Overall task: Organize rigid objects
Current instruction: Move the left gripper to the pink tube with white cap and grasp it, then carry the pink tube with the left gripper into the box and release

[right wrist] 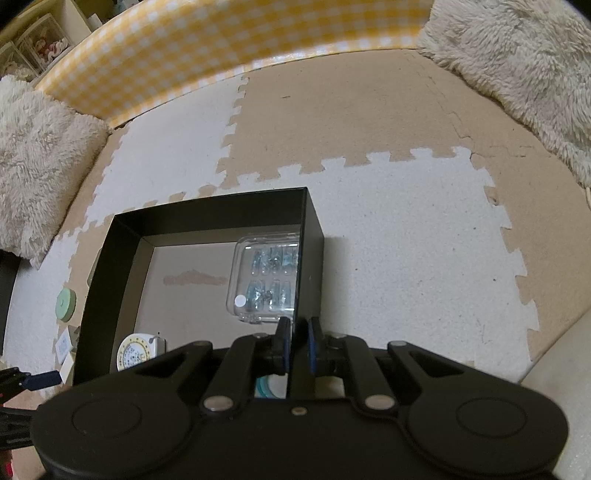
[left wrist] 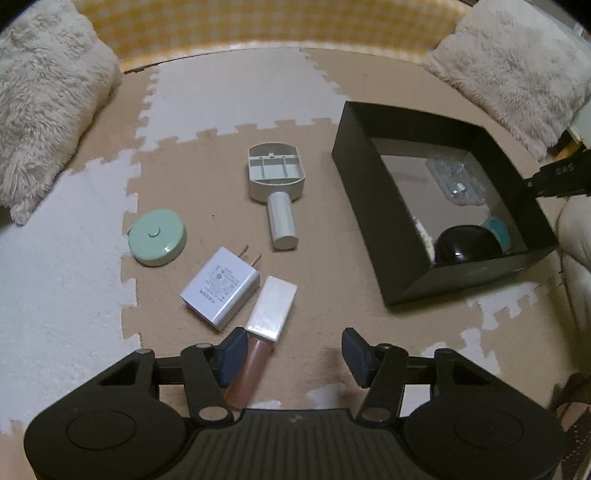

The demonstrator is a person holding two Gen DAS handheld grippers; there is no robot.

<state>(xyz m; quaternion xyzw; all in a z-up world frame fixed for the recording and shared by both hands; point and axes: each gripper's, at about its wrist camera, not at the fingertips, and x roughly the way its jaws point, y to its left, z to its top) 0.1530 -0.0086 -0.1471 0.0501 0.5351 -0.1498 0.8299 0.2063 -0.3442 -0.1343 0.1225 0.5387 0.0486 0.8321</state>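
Note:
In the left wrist view a black box (left wrist: 373,192) stands at the right, holding a clear blister case (left wrist: 456,181), a black round object (left wrist: 467,245) and a teal disc (left wrist: 496,229). On the mat lie a grey handled tool (left wrist: 277,184), a mint round case (left wrist: 157,236), a white plug charger (left wrist: 221,286) and a lip gloss tube with a white cap (left wrist: 266,321). My left gripper (left wrist: 291,356) is open, its left finger beside the tube. My right gripper (right wrist: 299,345) is shut on the wall of the black box (right wrist: 308,236).
Fluffy cushions (left wrist: 44,110) (left wrist: 517,74) lie at both far corners, against a yellow checked edge (left wrist: 258,26). The floor is beige and white puzzle mat (right wrist: 406,229). A white round dial (right wrist: 135,354) lies inside the box in the right wrist view.

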